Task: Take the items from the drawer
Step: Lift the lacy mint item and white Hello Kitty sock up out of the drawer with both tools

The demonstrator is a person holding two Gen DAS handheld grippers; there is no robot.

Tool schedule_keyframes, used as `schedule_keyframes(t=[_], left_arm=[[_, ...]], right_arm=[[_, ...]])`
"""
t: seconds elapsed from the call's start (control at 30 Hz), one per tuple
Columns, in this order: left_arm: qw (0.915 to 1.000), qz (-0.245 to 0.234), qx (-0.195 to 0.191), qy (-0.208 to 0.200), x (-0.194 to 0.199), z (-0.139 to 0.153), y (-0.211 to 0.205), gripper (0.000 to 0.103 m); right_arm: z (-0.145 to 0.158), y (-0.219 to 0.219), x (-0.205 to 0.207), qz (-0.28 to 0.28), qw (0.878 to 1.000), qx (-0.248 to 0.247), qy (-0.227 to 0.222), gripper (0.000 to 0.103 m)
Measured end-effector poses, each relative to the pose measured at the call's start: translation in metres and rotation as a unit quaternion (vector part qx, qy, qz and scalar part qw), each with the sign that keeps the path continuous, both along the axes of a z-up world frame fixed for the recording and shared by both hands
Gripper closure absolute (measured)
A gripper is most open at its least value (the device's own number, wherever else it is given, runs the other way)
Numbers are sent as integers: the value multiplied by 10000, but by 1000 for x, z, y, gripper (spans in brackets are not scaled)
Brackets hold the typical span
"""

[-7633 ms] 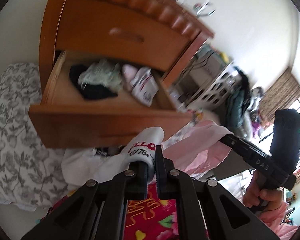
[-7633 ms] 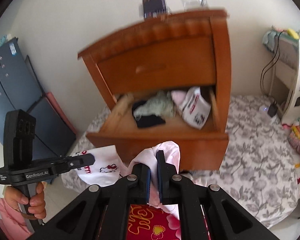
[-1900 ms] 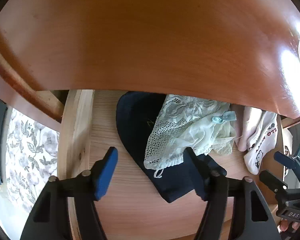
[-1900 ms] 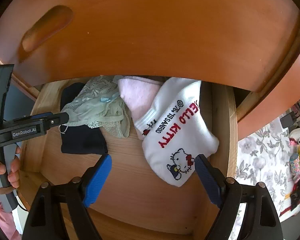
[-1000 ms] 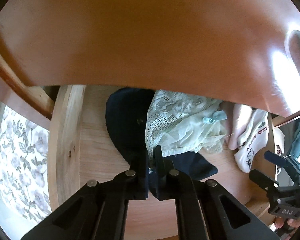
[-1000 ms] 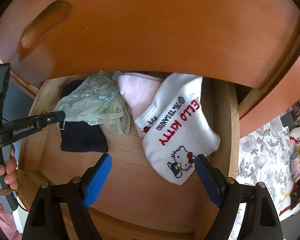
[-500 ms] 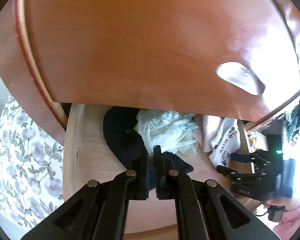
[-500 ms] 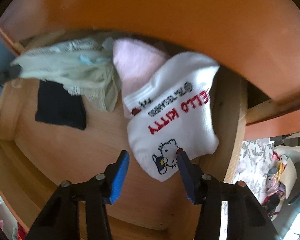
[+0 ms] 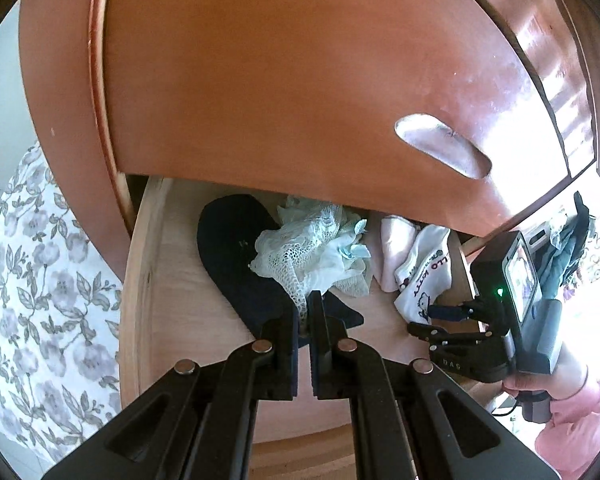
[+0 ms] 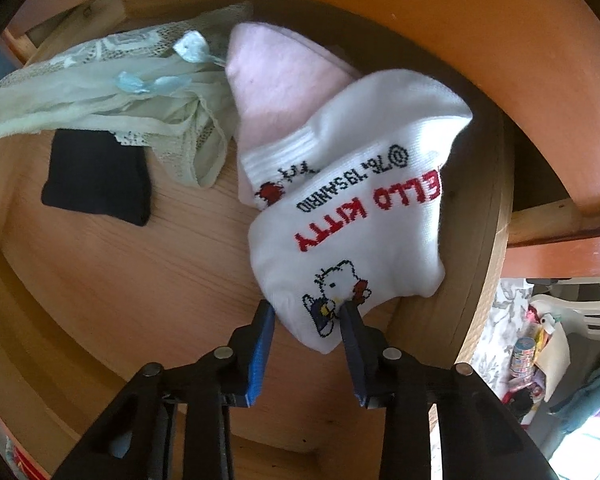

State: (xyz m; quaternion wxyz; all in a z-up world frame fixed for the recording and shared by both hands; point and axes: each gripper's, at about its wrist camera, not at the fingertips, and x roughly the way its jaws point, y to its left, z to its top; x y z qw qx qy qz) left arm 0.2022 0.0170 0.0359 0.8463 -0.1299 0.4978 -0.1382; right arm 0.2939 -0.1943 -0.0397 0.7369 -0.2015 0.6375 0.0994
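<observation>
The open wooden drawer [image 9: 140, 280] holds a pale green lace garment [image 9: 312, 248] on a dark garment [image 9: 236, 256], a pink cloth [image 9: 394, 248] and a white Hello Kitty sock [image 9: 420, 276]. My left gripper [image 9: 304, 308] is shut on the lace garment's near edge and pulls it taut. My right gripper [image 9: 432, 320] points steeply down at the sock. In the right wrist view its jaws are closing, and the right gripper [image 10: 306, 314] pinches the toe of the sock [image 10: 360, 208] between its blue pads [image 10: 264, 340]. Beside the sock lie the pink cloth [image 10: 276, 80], lace garment [image 10: 100, 92] and dark garment [image 10: 96, 172].
The shut upper drawer front [image 9: 280, 80] overhangs the back of the open drawer. The drawer's right wall [image 10: 488, 240] is close to the sock. Floral bedding [image 9: 40, 300] lies to the left. A hand with a pink sleeve [image 9: 572, 400] holds the right gripper. A cluttered white rack [image 10: 548, 320] stands at the right.
The left gripper, still shut on the lace, has pulled back and up, stretching it. The right gripper has come down and its jaws have narrowed from wide open onto the sock's toe.
</observation>
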Motion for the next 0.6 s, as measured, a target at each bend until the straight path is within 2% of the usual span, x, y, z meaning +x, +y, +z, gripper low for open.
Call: schedule_keyframes(t=[0.13, 0.33, 0.47, 0.6], left_arm=[[10000, -23, -35, 26, -3, -4, -2, 99], [10000, -12, -64, 27, -11, -5, -1, 99], [9999, -10, -112, -8, -19, -3, 0, 99], [9999, 10, -145, -84, -28, 1, 1, 99]], right_arm=[[0, -3, -3, -3, 10000, -8, -65, 89], [12, -6, -15, -35, 9990, 316, -322, 92], [27, -13, -29, -78, 9956, 752, -561, 92], [44, -28, -44, -305, 9868, 1344, -851, 92]])
